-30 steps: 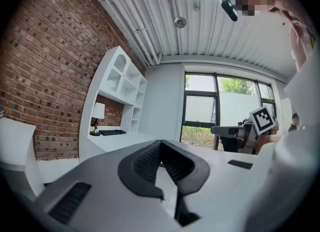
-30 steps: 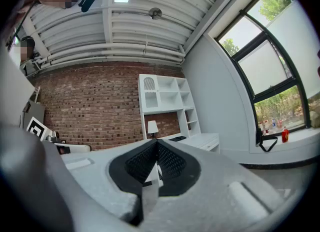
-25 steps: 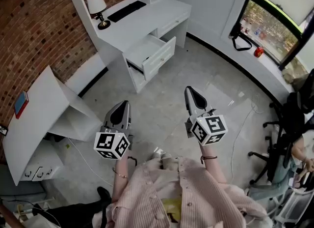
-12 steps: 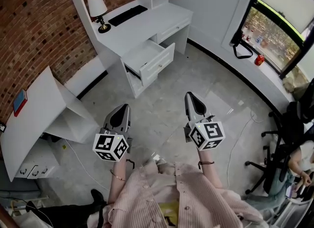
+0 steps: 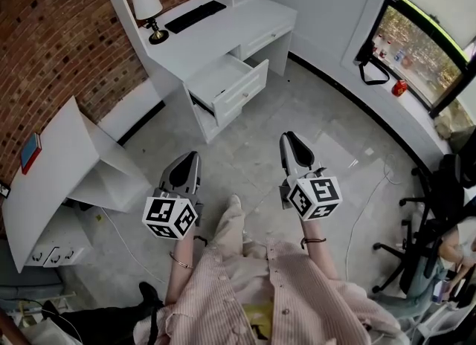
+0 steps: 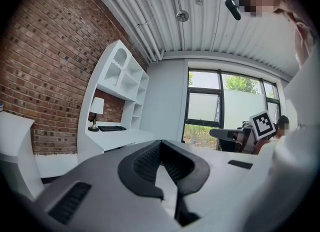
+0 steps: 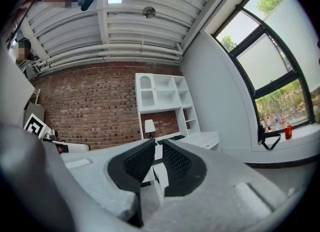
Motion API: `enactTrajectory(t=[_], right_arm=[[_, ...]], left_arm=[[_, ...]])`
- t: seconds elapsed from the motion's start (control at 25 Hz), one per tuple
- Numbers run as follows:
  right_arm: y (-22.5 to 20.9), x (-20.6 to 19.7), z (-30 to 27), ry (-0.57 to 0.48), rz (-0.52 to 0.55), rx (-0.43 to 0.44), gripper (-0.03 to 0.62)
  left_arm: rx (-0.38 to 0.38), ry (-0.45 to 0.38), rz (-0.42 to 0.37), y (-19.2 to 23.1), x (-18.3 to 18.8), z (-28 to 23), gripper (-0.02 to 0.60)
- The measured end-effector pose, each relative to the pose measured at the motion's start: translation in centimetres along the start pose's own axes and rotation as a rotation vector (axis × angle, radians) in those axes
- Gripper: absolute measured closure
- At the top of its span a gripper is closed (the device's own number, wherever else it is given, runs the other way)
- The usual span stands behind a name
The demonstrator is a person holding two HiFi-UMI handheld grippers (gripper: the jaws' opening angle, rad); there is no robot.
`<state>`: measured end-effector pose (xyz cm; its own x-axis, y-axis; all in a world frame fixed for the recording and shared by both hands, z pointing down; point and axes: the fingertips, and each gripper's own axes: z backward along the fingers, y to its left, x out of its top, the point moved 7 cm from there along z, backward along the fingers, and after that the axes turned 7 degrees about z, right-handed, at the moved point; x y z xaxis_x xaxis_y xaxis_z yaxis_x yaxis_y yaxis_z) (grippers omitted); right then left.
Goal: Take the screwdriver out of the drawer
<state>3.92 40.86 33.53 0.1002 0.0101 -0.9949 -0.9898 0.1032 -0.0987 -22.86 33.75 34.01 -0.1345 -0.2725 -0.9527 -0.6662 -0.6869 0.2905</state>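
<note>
The white desk (image 5: 223,27) stands at the far wall with its top drawer (image 5: 223,76) pulled open. The drawer's inside looks white, and no screwdriver shows in any view. Both grippers are held level over the floor, well short of the desk. My left gripper (image 5: 187,160) is at the lower left; in the left gripper view its jaws (image 6: 160,145) meet at the tips with nothing in them. My right gripper (image 5: 291,140) is at the lower right. In the right gripper view its jaws (image 7: 158,143) are opening, with a narrow gap between them and nothing in it.
A lamp (image 5: 149,9) and a black keyboard (image 5: 195,16) sit on the desk. A tilted white cabinet (image 5: 67,165) lies at the left. Office chairs (image 5: 439,210) stand at the right, and a red can (image 5: 400,87) is on the window sill. The person's foot (image 5: 230,221) is between the grippers.
The person has stepped toward the desk, and a foot now shows between the grippers. Both grippers have moved a little forward with the person.
</note>
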Motion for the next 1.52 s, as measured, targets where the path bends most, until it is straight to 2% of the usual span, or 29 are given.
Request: enactTrajectory(t=[0.36, 0.72, 1.12, 1.52], right_arm=[[-1.7, -1.6, -5.4, 0.043, -0.006, 0.019, 0.521], [-4.6, -2.8, -14.4, 0.092, -0.026, 0.020, 0.484], [-7.0, -4.1, -24.5, 0.157, -0.015, 0.031, 0.468], [-8.5, -5.8, -31.1, 0.247, -0.006, 0.057, 0.462]], left_arm=[[0.013, 0.017, 0.038, 3.6, -0.3, -4.5, 0.581], [0.028, 0.051, 0.069, 9.0, 0.9, -11.9, 0.581], [0.036, 0.083, 0.105, 15.0, 2.3, -19.8, 0.581], [0.026, 0.132, 0.133, 18.9, 2.1, -24.7, 0.581]])
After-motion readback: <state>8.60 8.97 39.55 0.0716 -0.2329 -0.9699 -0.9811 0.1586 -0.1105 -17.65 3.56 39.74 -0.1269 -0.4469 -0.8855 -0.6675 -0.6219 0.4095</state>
